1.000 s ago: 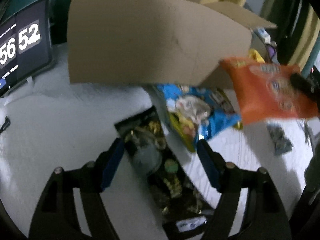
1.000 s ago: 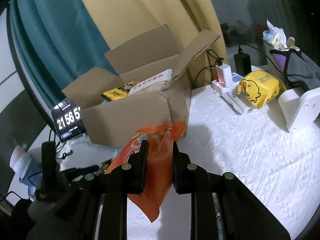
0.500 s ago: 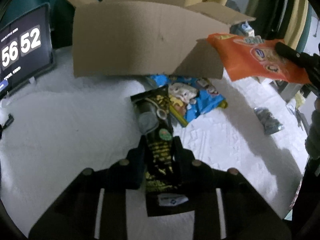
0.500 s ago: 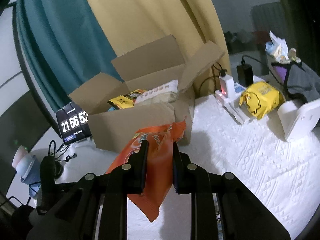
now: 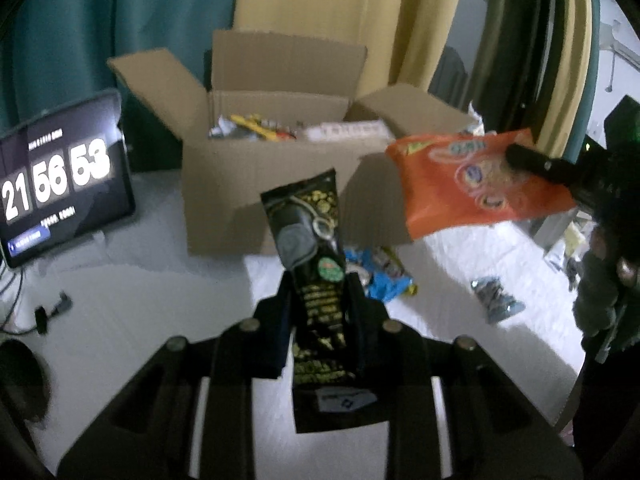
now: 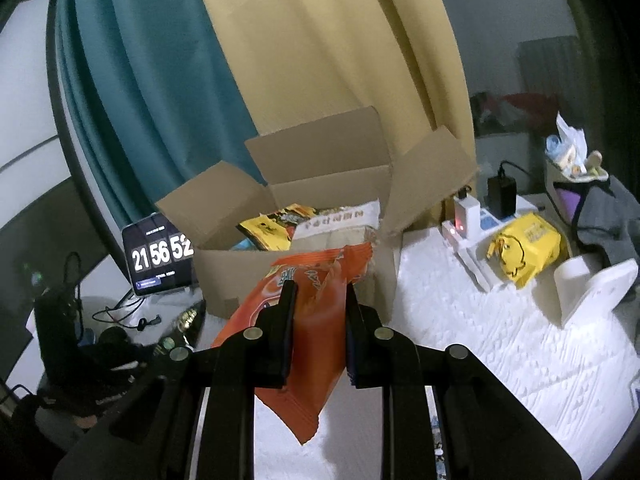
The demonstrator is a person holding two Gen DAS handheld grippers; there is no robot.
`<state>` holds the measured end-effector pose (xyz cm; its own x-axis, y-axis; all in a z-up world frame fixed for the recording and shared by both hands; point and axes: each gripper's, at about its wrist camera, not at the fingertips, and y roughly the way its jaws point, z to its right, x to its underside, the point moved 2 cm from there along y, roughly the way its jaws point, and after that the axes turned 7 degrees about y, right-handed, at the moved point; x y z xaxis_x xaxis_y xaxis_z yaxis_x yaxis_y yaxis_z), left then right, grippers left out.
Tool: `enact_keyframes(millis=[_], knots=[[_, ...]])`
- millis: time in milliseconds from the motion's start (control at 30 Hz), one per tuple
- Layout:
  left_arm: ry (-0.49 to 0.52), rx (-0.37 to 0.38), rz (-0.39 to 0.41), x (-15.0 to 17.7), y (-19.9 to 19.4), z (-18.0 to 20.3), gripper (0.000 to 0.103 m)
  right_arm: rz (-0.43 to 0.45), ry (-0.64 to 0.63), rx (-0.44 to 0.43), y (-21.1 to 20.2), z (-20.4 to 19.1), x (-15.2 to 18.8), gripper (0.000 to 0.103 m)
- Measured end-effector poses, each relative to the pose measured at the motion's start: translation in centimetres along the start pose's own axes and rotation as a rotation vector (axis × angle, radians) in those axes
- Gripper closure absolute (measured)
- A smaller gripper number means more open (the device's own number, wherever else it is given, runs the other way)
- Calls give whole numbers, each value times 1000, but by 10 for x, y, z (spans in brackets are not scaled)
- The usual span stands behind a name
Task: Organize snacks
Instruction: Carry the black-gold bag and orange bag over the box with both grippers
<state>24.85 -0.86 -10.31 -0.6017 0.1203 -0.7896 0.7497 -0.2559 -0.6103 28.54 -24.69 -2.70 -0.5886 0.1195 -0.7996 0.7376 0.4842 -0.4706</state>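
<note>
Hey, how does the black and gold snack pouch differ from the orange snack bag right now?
The black and gold snack pouch is narrow and dark; the orange snack bag is wider and bright. The pouch stands upright in the left gripper; the bag lies nearly flat in the right gripper, nearer the open cardboard box. Both are held off the table.
</note>
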Motion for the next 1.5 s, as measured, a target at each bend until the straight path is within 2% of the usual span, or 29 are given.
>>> enact_keyframes(millis=[600, 1500], knots=[[25, -26, 116, -59, -3, -19, 78, 43, -59, -14, 23, -20, -42, 81], [81, -69, 184, -132, 53, -44, 77, 55, -102, 0, 104, -15, -90, 81]])
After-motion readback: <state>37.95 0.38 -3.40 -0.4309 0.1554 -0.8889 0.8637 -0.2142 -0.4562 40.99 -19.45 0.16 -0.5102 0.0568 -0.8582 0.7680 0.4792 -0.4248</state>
